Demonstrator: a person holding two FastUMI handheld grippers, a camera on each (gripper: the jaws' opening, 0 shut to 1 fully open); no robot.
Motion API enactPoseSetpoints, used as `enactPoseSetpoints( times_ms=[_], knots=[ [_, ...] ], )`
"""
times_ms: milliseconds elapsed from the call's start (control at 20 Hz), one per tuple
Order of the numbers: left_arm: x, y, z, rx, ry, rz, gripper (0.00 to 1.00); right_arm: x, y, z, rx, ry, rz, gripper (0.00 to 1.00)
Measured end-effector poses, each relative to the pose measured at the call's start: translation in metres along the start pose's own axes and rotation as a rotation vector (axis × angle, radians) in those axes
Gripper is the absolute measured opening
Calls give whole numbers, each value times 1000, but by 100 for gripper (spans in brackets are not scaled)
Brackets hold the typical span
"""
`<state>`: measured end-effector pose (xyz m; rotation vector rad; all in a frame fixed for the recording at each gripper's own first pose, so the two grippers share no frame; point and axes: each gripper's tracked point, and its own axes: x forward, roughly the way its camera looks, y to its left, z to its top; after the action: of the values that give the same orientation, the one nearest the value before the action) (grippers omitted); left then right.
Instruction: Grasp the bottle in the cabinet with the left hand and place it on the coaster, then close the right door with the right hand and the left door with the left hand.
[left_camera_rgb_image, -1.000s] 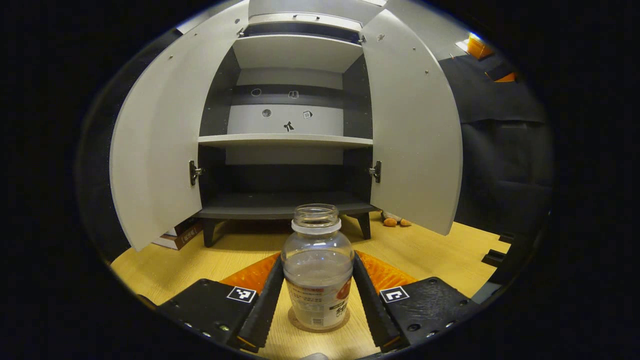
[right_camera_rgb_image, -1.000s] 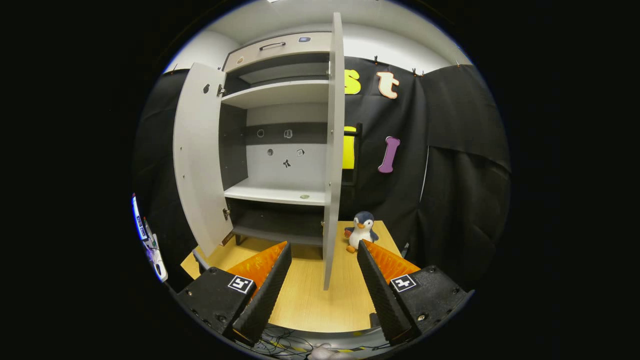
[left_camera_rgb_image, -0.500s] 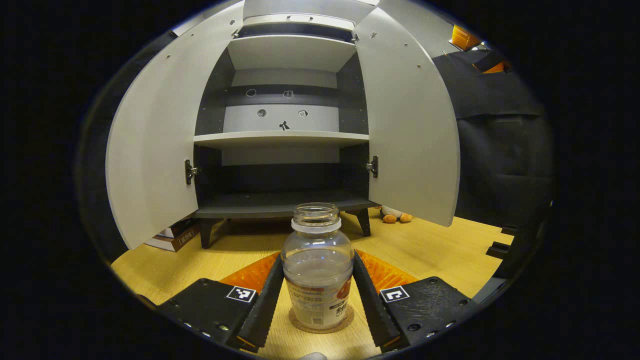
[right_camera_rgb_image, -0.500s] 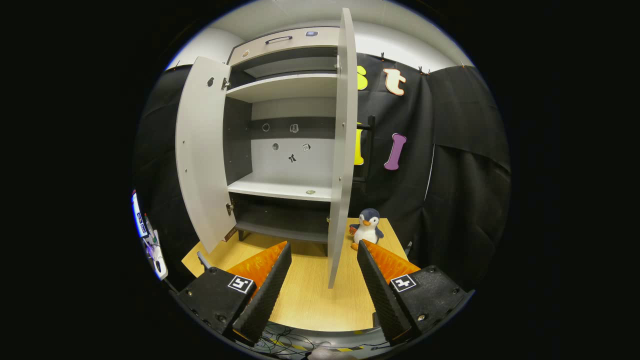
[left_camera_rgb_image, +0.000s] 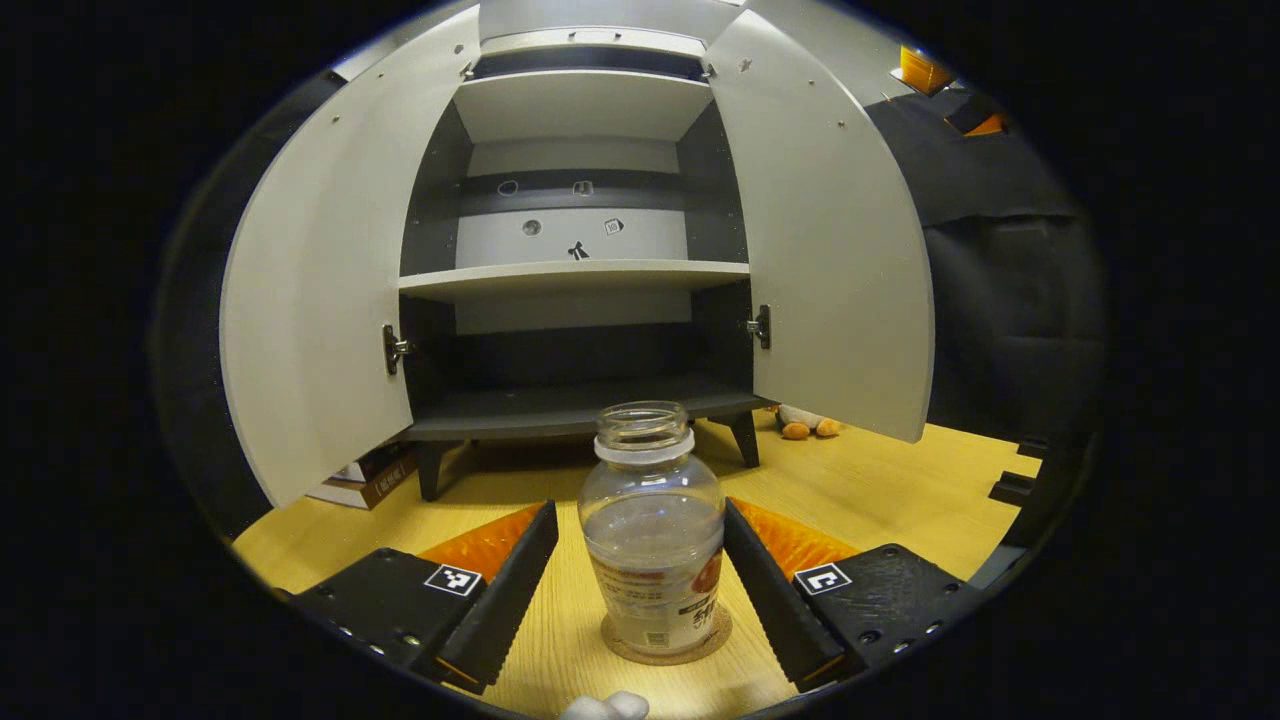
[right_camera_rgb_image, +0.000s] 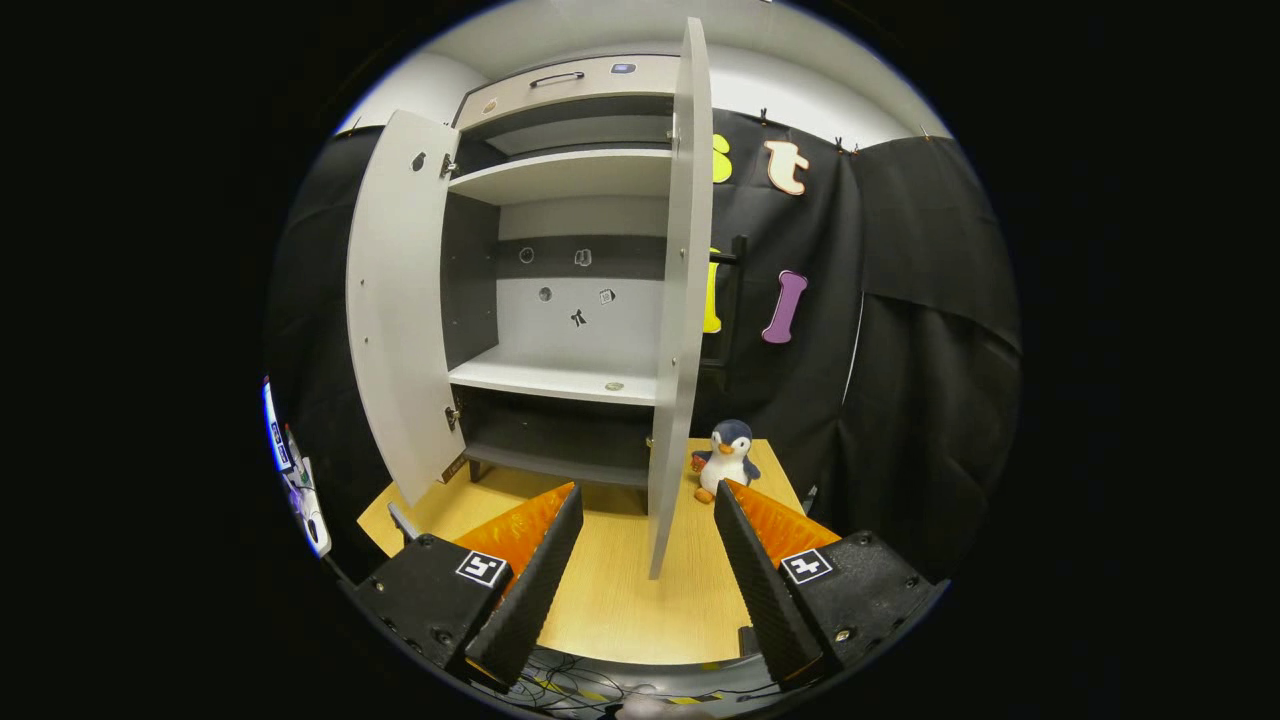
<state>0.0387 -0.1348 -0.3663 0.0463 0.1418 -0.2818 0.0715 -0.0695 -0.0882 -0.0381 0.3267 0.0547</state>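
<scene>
Wooden surface (left_camera_rgb_image: 860, 490), pale, with a grey cabinet (left_camera_rgb_image: 575, 285) set on it, both doors swung out. Left claw (left_camera_rgb_image: 640, 570): spread wide, fingers standing clear on either side of the bottle (left_camera_rgb_image: 655, 530), nothing gripped. Bottle: clear, uncapped, partly filled, stood upright on the round coaster (left_camera_rgb_image: 668, 645) between the fingers. Label print on the bottle is too small to be read. Right claw (right_camera_rgb_image: 640, 560): held open and empty, the right door (right_camera_rgb_image: 680, 300) seen edge-on beyond the gap. Toy penguin (right_camera_rgb_image: 725, 458) is placed by the cabinet foot, part-hidden behind the door in the left gripper view. Books (left_camera_rgb_image: 365, 475) under the left door (left_camera_rgb_image: 320, 270) are cut off.
</scene>
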Motion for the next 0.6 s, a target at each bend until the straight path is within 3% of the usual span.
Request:
enactPoseSetpoints(
  times_ms=[300, 600],
  knots=[
    [0, -9, 52, 128, -96, -37, 96, -2, 8, 5, 5, -13, 17, 82],
    [-12, -15, 111, 105, -126, -73, 96, -17, 14, 16, 46, -70, 13, 82]
  ],
)
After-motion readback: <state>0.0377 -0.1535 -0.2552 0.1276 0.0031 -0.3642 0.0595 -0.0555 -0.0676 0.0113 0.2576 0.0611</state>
